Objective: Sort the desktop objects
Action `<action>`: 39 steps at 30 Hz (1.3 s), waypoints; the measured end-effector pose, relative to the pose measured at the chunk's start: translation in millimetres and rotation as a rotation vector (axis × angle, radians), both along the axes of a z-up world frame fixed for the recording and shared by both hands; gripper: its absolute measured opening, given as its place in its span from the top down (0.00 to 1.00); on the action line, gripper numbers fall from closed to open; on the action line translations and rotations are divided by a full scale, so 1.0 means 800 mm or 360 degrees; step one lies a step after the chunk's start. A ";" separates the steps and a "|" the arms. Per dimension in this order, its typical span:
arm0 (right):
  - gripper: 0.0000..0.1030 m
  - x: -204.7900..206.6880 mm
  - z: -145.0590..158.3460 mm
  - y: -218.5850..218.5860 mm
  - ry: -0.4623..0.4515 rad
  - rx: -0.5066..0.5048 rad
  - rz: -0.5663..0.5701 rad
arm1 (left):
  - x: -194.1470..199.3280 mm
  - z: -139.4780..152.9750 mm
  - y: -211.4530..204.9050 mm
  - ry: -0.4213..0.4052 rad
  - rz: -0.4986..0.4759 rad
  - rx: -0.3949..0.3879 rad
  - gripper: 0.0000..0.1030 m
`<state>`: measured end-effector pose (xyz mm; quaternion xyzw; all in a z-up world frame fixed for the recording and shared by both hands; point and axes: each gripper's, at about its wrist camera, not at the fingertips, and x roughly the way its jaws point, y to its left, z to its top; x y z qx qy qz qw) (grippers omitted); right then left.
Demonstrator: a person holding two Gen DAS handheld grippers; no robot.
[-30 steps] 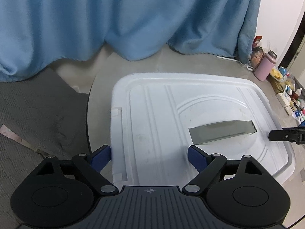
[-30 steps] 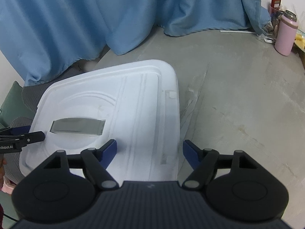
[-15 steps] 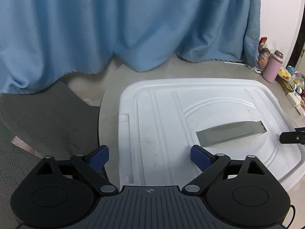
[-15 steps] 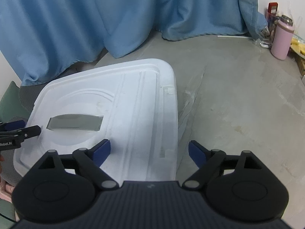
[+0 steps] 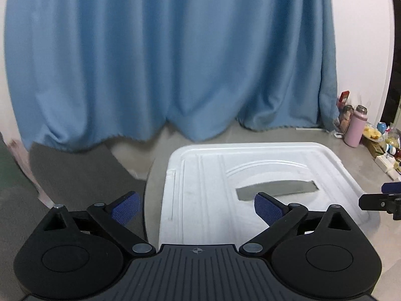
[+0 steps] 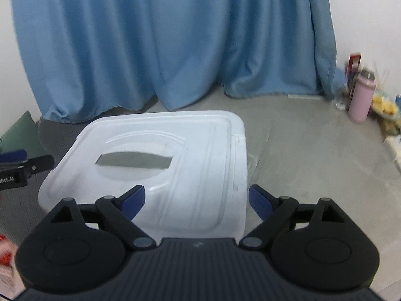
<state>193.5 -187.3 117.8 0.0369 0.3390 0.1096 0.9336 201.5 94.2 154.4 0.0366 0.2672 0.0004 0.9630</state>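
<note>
A white plastic bin lid (image 5: pixel 213 180) with a grey rectangular slot (image 5: pixel 275 189) lies on the grey floor; it also shows in the right wrist view (image 6: pixel 200 150), with its slot (image 6: pixel 134 161). My left gripper (image 5: pixel 195 207) is open and empty, above the lid's left end. My right gripper (image 6: pixel 196 199) is open and empty, above the lid's right end. Each gripper's tip shows at the edge of the other's view. No desktop objects are near the fingers.
A blue curtain (image 5: pixel 175 62) hangs behind. A dark mat (image 5: pixel 75 175) lies left of the lid. A pink bottle (image 6: pixel 361 100) and clutter of small items (image 5: pixel 381 145) stand at the far right by the wall. A green cushion (image 6: pixel 22 135) lies at the far left.
Both grippers have tilted up and pulled back, so the curtain fills more of each view and the lid sits lower and smaller. Both stay open and empty.
</note>
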 end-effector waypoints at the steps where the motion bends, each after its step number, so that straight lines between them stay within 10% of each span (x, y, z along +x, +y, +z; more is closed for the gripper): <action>1: 0.11 -0.014 -0.002 0.000 -0.0016 -0.0017 0.0005 | -0.015 -0.003 -0.008 -0.0020 0.0015 0.0011 0.02; 16: 0.08 -0.164 -0.090 -0.003 -0.0124 -0.0073 -0.0092 | -0.184 -0.112 -0.098 -0.0010 0.0134 0.0101 0.00; 39: 0.08 -0.200 -0.158 0.017 -0.0187 -0.0084 -0.0139 | -0.208 -0.180 -0.101 -0.0004 0.0185 0.0072 0.00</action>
